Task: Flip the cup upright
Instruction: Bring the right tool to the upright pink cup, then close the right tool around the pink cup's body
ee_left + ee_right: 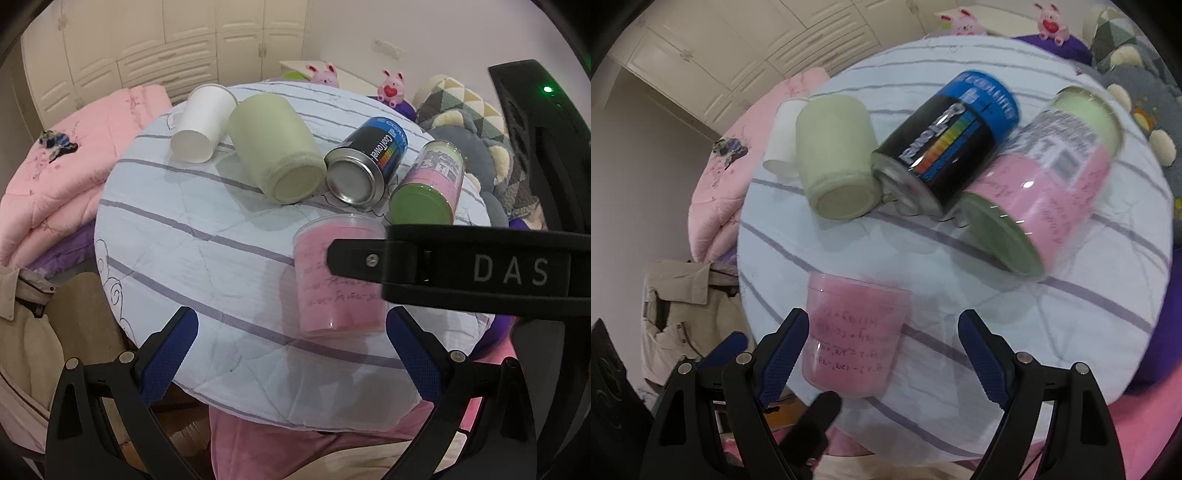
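A clear plastic cup with a pink lining [336, 277] [853, 332] stands upright near the front of the round table [177, 236]. A white paper cup [203, 122], a pale green cup [277, 147] [834, 155], a blue-black can [369, 162] [945, 140] and a pink-green cup [428, 184] [1034, 188] lie on their sides behind it. My left gripper [291, 350] is open in front of the pink cup. My right gripper [882, 350] is open around that cup without touching it; its finger [461, 273] crosses the left wrist view.
A striped white cloth covers the table. A folded pink quilt [74, 173] lies to the left, a beige jacket [679, 314] lower left. Plush toys [391, 86] and cushions [480, 147] sit behind and right of the table.
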The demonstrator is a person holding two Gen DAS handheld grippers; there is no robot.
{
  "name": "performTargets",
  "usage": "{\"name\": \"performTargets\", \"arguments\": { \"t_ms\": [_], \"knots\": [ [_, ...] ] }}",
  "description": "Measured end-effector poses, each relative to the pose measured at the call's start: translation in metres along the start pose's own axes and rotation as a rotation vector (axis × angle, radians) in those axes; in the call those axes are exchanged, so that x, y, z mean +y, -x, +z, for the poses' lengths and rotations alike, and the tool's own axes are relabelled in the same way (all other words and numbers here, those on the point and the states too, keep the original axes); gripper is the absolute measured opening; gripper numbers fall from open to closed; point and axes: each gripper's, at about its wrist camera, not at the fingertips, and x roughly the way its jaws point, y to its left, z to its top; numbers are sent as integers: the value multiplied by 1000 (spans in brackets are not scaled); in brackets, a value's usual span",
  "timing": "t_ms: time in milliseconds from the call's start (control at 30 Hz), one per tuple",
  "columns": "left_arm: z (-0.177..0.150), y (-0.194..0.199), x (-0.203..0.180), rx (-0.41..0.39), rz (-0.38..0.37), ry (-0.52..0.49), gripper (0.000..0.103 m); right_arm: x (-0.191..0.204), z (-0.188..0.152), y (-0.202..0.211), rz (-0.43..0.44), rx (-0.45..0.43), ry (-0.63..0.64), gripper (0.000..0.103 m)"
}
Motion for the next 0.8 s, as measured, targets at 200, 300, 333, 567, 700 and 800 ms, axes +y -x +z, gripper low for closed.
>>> {"name": "performTargets", "arguments": {
  "t_ms": [200, 300, 333, 567, 700, 800],
  "knots": [
    [2, -7, 8, 14, -12, 5, 103, 4, 4, -23, 70, 43, -32, 84],
    [5, -10, 12, 16, -31, 16, 103, 7, 5, -30, 91, 49, -35, 84],
    [6, -11, 14, 18, -38, 18, 103, 7, 6, -32, 92, 53, -38, 84],
    [10, -15, 15, 27, -58, 1, 103, 8, 11, -35, 89, 28, -14, 84],
    [11, -17, 15, 29, -72, 1, 103, 11, 13, -28, 78, -10, 25, 82],
    [11, -20, 15, 36, -72, 6, 103, 15, 14, -18, 40, -56, 72, 82]
  ]
}}
